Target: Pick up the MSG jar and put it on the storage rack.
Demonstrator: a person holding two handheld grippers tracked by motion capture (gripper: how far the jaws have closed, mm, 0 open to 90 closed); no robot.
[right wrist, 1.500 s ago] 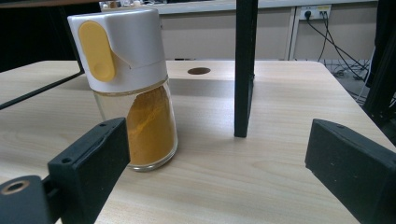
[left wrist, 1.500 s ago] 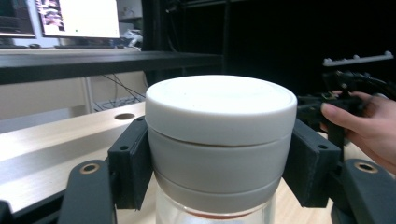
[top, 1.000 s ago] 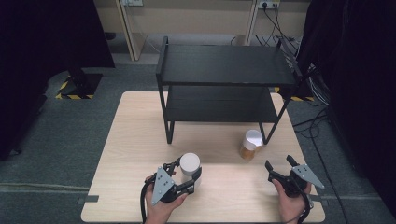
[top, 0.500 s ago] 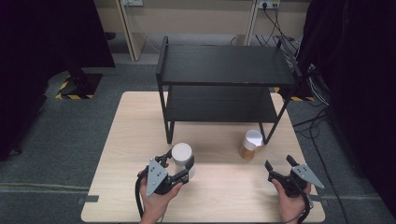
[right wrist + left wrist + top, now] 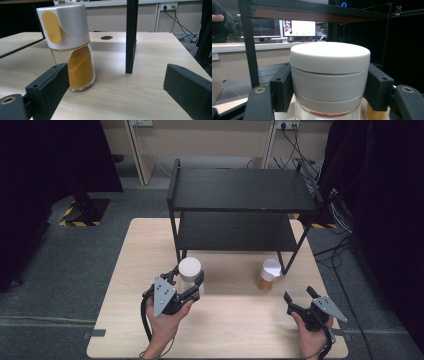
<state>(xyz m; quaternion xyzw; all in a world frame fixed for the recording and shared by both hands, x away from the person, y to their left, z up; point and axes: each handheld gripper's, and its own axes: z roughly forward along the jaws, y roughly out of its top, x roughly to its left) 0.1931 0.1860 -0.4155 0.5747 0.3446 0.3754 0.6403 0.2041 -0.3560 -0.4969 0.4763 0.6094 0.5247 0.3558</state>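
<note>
My left gripper [image 5: 189, 276] is shut on a white-lidded glass jar [image 5: 190, 270], lifted just above the table in front of the black two-tier shelf [image 5: 240, 195]. In the left gripper view both pads clamp the jar's white lid [image 5: 329, 72] from either side, and a reddish filling shows below it. A second jar [image 5: 268, 274] with a white cap and yellow powder stands on the table by the shelf's front right leg. My right gripper [image 5: 300, 296] rests open near the table's front right, pointing at that jar [image 5: 68, 47] with nothing between its jaws.
The shelf's black front leg [image 5: 131, 37] stands just right of the yellow jar. The wooden table [image 5: 235, 330] has a round cable hole [image 5: 106, 37] farther back. Cables and sockets lie on the floor behind and to the right.
My left gripper has risen and moved left and toward the shelf with the white-lidded jar in it. The right gripper and the yellow jar have stayed in place.
</note>
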